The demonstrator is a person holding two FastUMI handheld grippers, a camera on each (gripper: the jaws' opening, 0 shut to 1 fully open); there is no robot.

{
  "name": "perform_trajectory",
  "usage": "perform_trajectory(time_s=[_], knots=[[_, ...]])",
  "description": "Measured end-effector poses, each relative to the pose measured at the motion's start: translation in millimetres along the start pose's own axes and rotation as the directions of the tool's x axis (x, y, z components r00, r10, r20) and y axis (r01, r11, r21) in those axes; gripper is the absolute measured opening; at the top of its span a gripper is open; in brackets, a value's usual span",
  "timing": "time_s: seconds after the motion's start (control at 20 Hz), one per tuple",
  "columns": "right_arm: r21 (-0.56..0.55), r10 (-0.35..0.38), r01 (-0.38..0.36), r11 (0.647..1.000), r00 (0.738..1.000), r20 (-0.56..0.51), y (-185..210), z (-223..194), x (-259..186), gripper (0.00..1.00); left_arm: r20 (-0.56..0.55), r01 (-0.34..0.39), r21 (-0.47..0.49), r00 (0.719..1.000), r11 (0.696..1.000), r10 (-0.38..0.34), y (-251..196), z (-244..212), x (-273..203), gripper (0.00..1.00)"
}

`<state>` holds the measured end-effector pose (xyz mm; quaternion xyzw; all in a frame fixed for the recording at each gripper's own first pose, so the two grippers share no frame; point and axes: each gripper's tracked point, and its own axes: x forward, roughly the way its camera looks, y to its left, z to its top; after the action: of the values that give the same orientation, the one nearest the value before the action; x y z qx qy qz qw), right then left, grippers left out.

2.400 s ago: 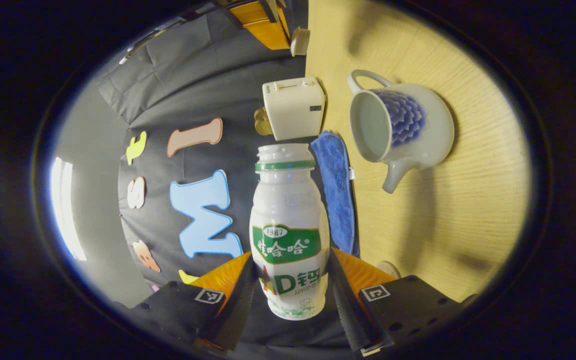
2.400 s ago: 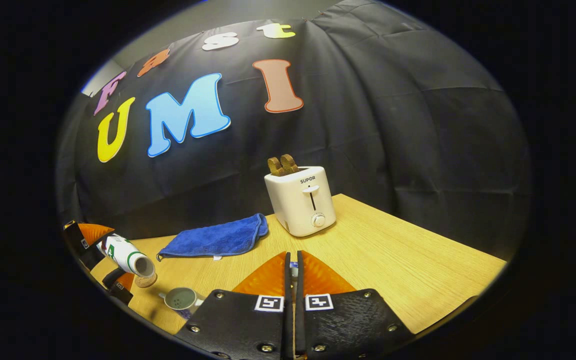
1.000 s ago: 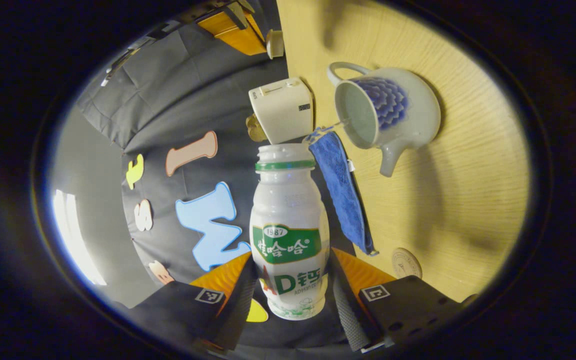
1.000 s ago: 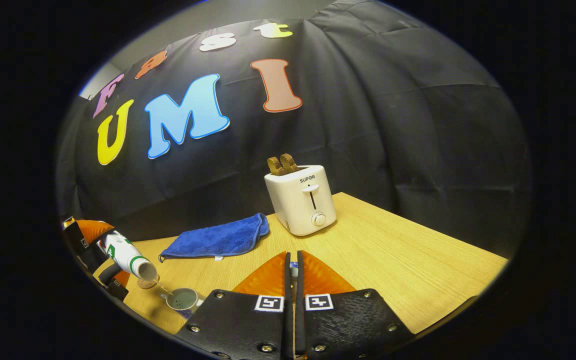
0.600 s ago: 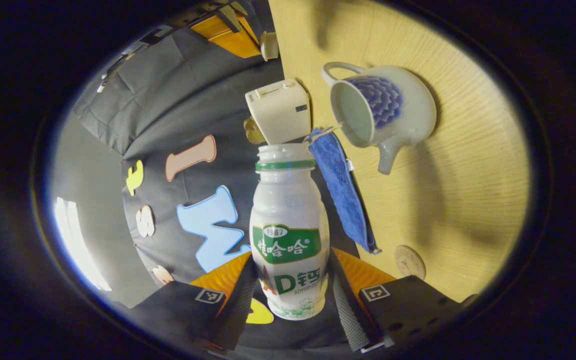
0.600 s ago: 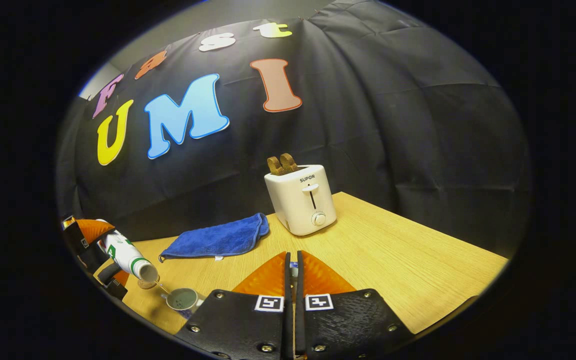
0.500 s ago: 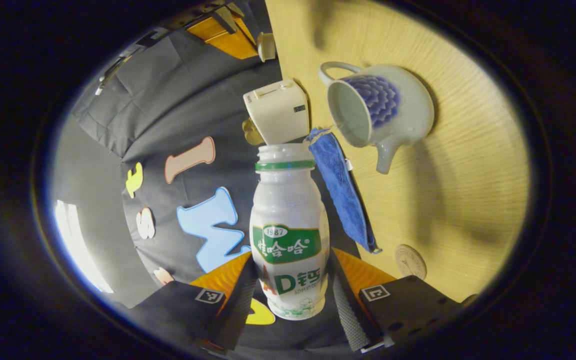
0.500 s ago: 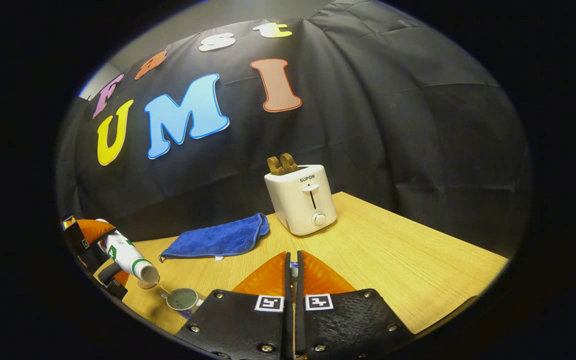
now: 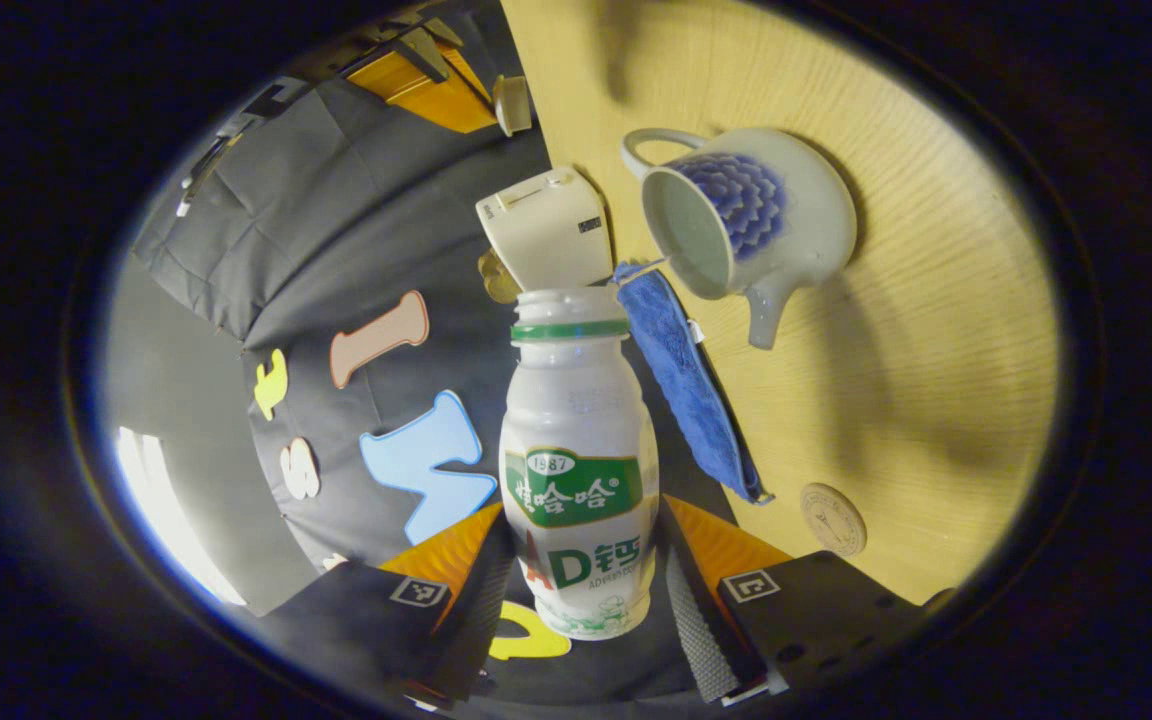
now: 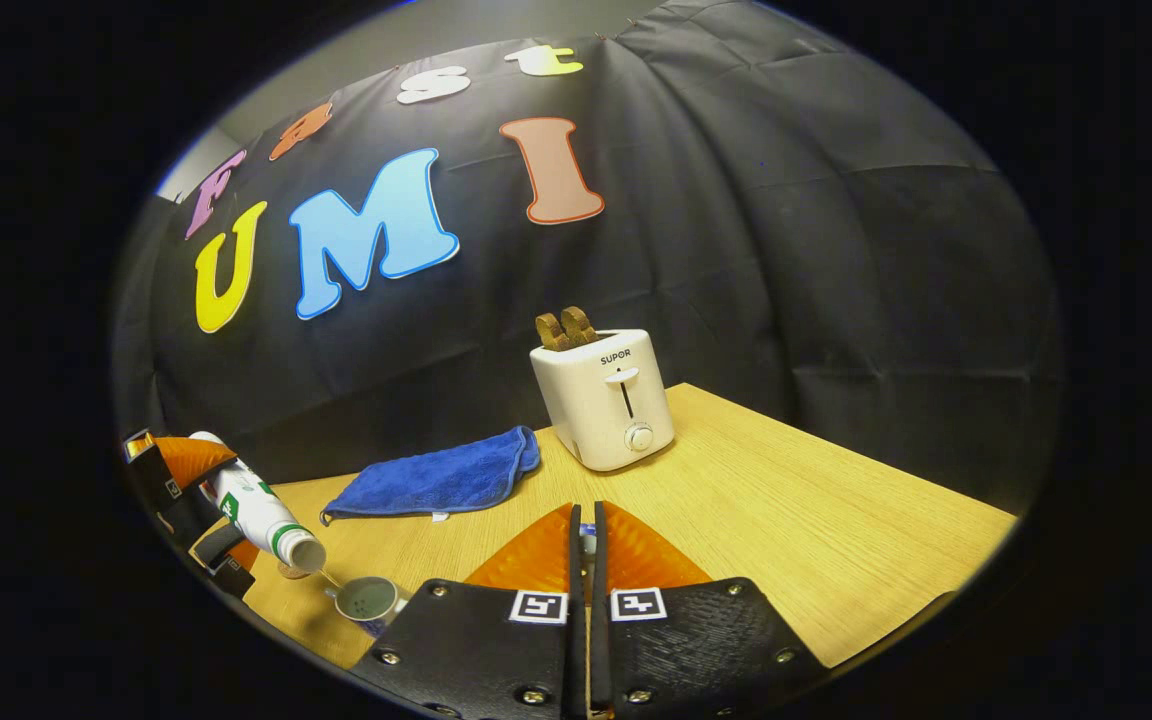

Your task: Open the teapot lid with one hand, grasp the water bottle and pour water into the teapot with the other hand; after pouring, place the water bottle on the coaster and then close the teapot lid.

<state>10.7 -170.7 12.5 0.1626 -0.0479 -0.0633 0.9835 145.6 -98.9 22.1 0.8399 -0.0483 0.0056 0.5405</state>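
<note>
Left gripper [image 9: 581,590] grips the water bottle [image 9: 578,460] on both sides, tipped with its open mouth above the teapot [image 9: 741,225]; a thin stream runs into the uncovered pot. Coaster [image 9: 833,505] lies bare beside the blue cloth [image 9: 686,385], well apart from the pot. Beyond the pot, open wooden table [image 10: 786,520] runs to its far edge, with a toaster [image 10: 604,400] near the wall. Right gripper [image 10: 586,545]: fingers nearly together on a small object, presumably the lid [image 9: 511,103].
</note>
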Motion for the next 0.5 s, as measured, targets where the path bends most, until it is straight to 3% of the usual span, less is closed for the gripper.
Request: perform_trajectory(time_s=[0.1, 0.2, 0.25, 0.45, 0.5], knots=[[0.000, 0.001, -0.001, 1.000, 1.000, 0.000, -0.3, -0.3, -0.7, 0.01, 0.009, -0.001, 0.016, 1.000, 1.000, 0.001, 0.9, 1.3, -0.8, 0.91], [0.003, 0.002, -0.002, 1.000, 1.000, 0.000, -0.2, 0.3, -1.0, 0.01, 0.018, -0.002, 0.031, 1.000, 1.000, 0.002, 1.9, 5.6, -2.1, 0.91], [0.004, 0.002, -0.002, 1.000, 1.000, 0.001, -0.3, 0.1, -0.9, 0.01, 0.023, -0.003, 0.038, 1.000, 0.999, 0.002, 2.2, 6.6, -1.6, 0.84], [0.008, 0.005, -0.005, 1.000, 1.000, -0.001, -0.3, -0.3, -0.4, 0.01, 0.031, -0.002, 0.062, 1.000, 0.998, 0.000, 4.2, 8.3, -2.9, 0.84], [0.009, 0.006, -0.006, 1.000, 1.000, -0.001, 0.1, 0.1, -0.9, 0.01, 0.033, -0.002, 0.071, 0.999, 0.997, -0.001, 4.2, 7.2, -2.8, 0.90]])
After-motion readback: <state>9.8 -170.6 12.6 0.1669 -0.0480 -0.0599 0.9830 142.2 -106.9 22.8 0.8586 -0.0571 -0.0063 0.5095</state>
